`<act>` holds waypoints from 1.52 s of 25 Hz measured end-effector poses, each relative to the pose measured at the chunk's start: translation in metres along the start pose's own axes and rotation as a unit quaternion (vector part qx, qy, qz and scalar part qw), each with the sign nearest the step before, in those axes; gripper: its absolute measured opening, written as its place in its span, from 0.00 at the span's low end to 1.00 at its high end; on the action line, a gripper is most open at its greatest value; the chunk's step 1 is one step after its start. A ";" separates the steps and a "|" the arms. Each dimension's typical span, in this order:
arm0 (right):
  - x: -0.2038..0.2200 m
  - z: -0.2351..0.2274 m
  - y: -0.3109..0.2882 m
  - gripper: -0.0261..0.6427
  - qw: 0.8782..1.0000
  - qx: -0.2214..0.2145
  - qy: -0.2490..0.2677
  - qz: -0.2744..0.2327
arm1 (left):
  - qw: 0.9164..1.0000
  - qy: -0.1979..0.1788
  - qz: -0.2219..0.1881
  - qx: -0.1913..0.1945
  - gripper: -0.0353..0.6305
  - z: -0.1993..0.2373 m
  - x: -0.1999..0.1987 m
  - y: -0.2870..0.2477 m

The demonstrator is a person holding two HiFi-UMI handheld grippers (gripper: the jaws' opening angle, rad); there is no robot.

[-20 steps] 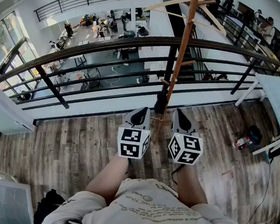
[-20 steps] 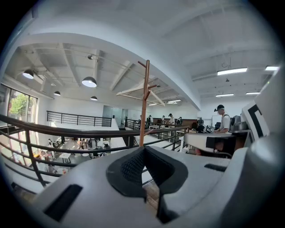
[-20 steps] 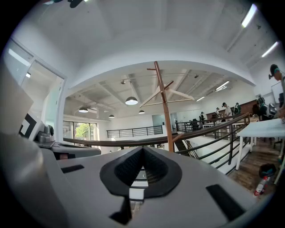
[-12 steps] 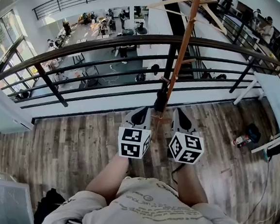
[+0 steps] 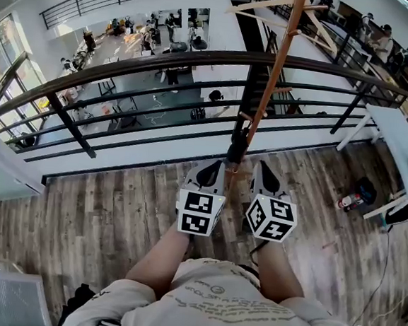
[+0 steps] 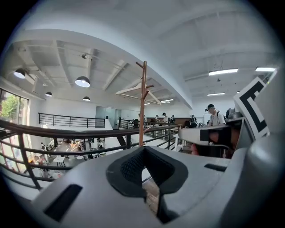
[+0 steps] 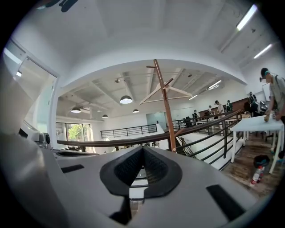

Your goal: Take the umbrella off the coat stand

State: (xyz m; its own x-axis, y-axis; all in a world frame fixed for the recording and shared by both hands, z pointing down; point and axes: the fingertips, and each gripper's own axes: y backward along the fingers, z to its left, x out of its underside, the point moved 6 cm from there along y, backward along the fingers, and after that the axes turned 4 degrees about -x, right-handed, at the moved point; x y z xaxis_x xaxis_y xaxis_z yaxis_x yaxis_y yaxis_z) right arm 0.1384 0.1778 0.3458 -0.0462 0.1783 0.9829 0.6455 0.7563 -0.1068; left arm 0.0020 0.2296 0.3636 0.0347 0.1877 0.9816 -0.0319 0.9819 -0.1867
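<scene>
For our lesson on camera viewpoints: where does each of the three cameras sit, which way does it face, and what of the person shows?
Head view: on the head, facing steeply down at coat stand, railing; shows forearms, left gripper, right gripper.
Left gripper view: on that gripper, facing roughly level at the coat stand; shows its shut jaws.
Right gripper view: likewise, its jaws shut.
Shared: coat stand and railing.

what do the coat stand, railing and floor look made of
Coat stand: looks like wood, a smooth reddish-brown pole with pegs.
Railing: probably metal, with slim dark painted bars.
Floor: grey-brown planks with visible grain; real wood or laminate is unclear.
</scene>
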 end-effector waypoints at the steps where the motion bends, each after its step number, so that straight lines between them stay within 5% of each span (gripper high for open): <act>1: 0.002 0.006 -0.001 0.04 1.000 0.003 0.001 0.001 | 1.000 0.000 0.003 0.003 0.06 0.005 0.003 0.001; 13: 0.017 0.008 -0.031 0.04 1.000 0.018 0.008 0.022 | 0.999 0.010 0.028 0.014 0.06 0.032 0.017 -0.028; 38: -0.031 -0.151 -0.193 0.04 1.000 -0.002 0.002 0.005 | 0.998 -0.010 0.060 0.013 0.06 0.026 -0.023 -0.250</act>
State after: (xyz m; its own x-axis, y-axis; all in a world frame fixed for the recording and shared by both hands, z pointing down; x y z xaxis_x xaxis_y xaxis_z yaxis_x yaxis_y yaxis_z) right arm 0.1306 -0.0683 0.3591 -0.0367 0.1843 0.9822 0.6483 0.7523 -0.1170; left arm -0.0168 -0.0207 0.3885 0.0088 0.3041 0.9526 -0.0614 0.9510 -0.3030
